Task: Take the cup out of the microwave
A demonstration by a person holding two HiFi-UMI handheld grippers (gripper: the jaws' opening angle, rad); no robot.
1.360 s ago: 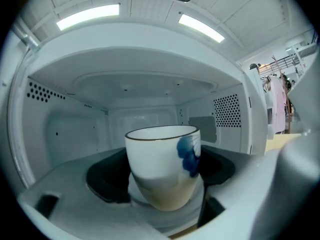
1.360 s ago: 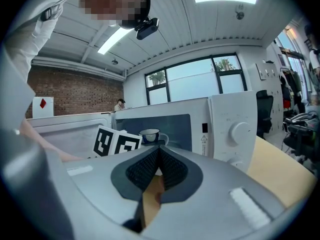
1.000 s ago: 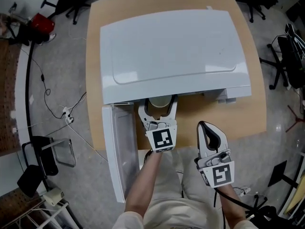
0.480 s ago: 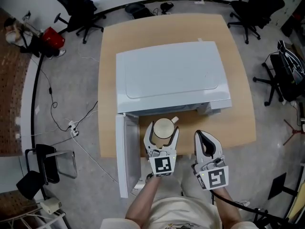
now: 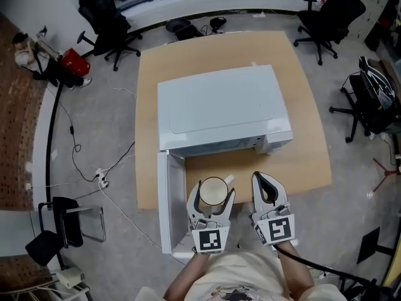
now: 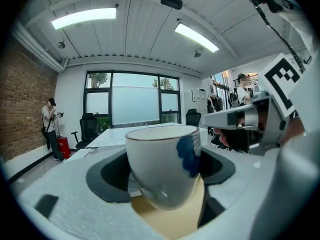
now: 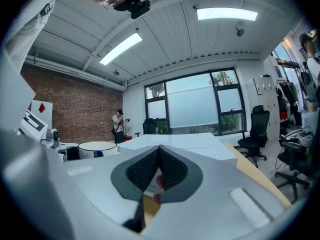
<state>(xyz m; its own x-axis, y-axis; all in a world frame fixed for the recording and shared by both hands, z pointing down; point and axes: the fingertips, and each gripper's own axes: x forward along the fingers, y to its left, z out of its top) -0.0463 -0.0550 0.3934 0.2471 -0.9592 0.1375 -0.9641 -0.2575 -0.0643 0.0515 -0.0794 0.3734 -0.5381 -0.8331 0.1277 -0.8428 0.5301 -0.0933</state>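
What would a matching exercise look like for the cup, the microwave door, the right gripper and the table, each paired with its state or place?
Things:
1. cup
2. microwave door
3. right gripper
4. table

States or places:
A. swung open
B. under the microwave
C. held by the left gripper
D. shut, empty

Pairs: 1-C, 2-A, 3-D, 4-B

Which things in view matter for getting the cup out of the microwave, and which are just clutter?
Job: cup, held in left hand-held gripper; microwave, door open; right hand-held gripper, shut, empty.
Lying about: table, office chairs, floor cables, red object on floor.
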